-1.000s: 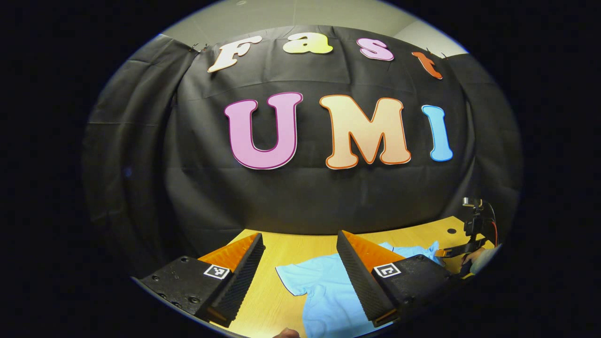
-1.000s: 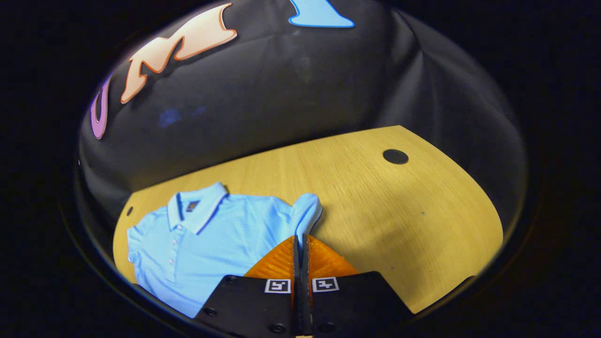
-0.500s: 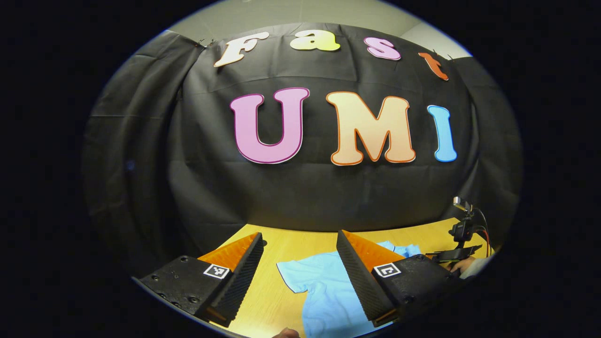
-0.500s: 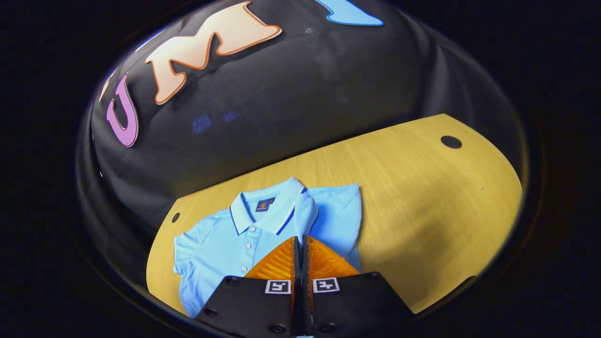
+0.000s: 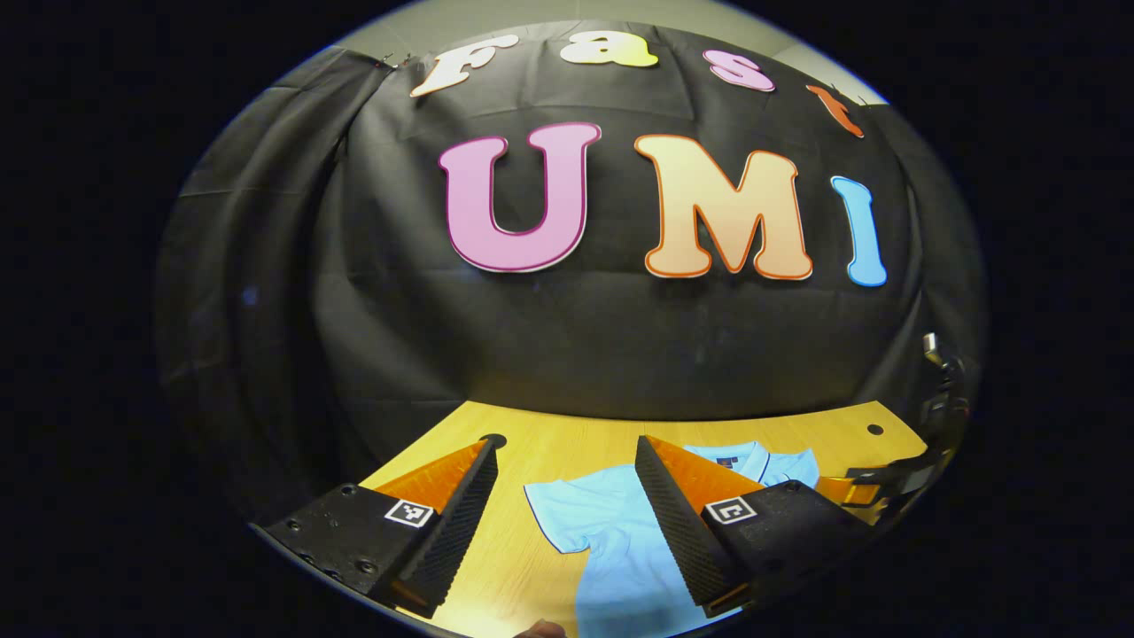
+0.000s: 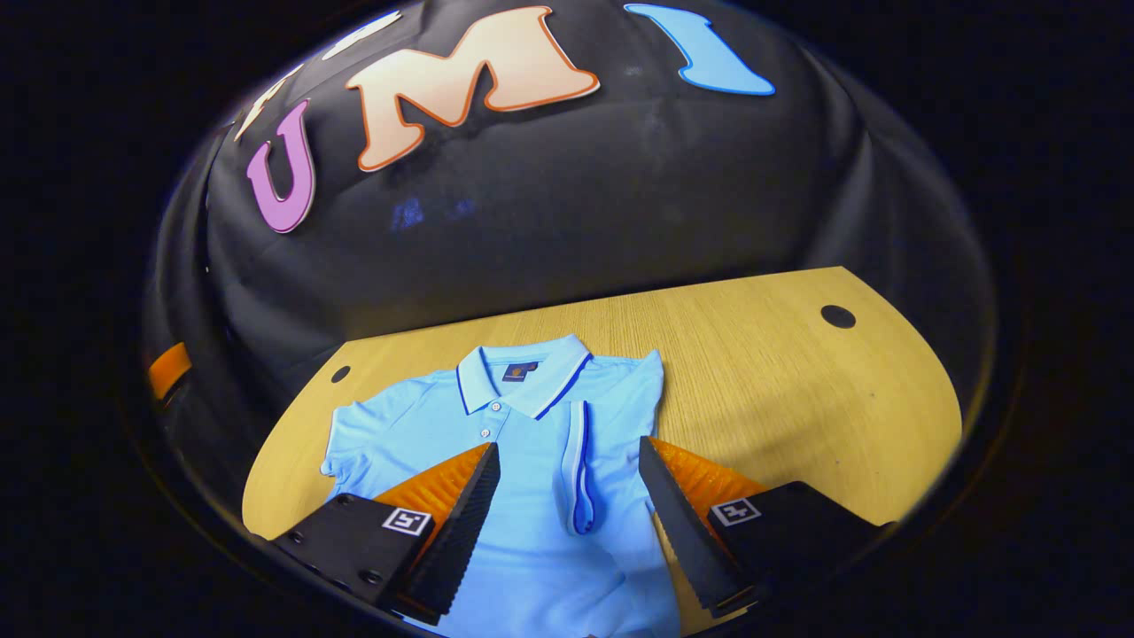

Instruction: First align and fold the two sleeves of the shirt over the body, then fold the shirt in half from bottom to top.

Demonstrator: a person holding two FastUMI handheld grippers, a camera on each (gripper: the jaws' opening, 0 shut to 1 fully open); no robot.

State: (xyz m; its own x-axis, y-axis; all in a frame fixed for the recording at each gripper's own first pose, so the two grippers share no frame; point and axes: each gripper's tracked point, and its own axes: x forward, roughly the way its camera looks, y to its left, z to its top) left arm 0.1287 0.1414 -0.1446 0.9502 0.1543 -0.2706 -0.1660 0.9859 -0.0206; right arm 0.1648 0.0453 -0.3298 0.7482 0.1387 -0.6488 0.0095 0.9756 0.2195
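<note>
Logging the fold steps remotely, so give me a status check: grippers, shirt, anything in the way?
Both hand-held grippers open, left, right. Shirt flat on table, one sleeve folded over body, other sleeve spread out. Nothing blocking.

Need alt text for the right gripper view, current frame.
A light blue polo shirt lies face up on a wooden table, one sleeve folded over its body and the other sleeve spread flat. The right gripper hangs open above the folded sleeve, one finger on each side.
</note>
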